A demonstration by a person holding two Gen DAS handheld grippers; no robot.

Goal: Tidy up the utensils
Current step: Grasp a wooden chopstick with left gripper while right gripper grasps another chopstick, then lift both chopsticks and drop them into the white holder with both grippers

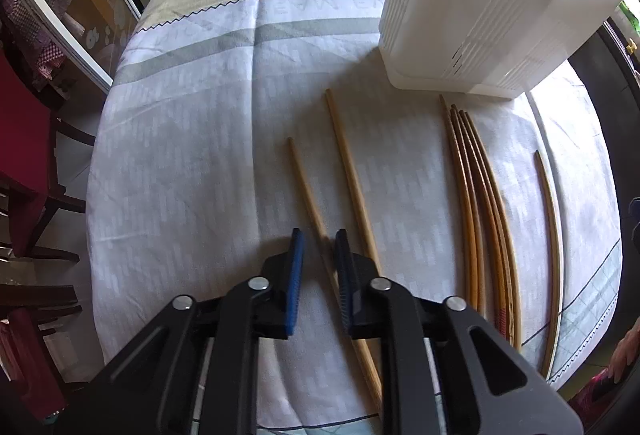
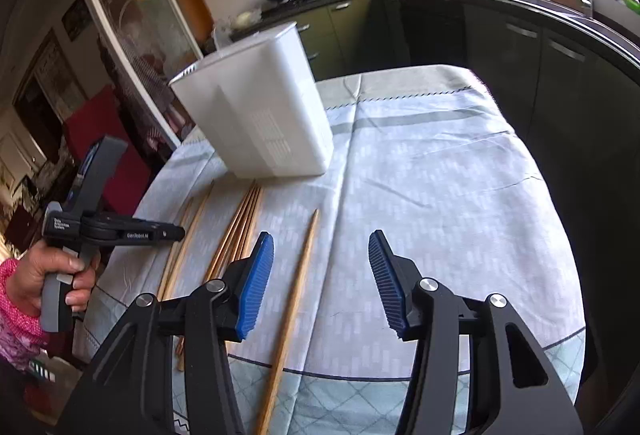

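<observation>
1. Pointing steeply down at the cloth-covered bench (image 1: 192, 155), left gripper (image 1: 318, 235) pinched nearly shut around the shortest chopstick (image 1: 304, 183), blue pads (image 1: 297, 275) tight against its sides.
2. Just right of that one, a longer pale chopstick (image 1: 348, 171), running under the right-hand pad's edge and very close to the grip.
3. Further right, a bundle of darker chopsticks (image 1: 476, 203), touching one another, fanned slightly at the far tips.
4. Well apart at the right edge of the cloth, one single chopstick (image 1: 550, 219) lying alone.
5. Beyond the bundle, standing upright on the bench: white slotted utensil holder (image 1: 480, 15), near the far tips of the sticks but not touching them.
6. From the right wrist: right gripper (image 2: 322, 279) about half open, nothing between its pads, hovering low over the cloth with the lone chopstick (image 2: 296, 295) just beside its left pad.
7. At the left edge of that view, a hand (image 2: 44, 275) in a pink sleeve (image 2: 12, 315) wrapped around the left gripper's grey handle.
8. Around the bench: red chair (image 1: 24, 155) at the left, green kitchen cabinets (image 2: 400, 23) and a dark worktop with pots behind.
</observation>
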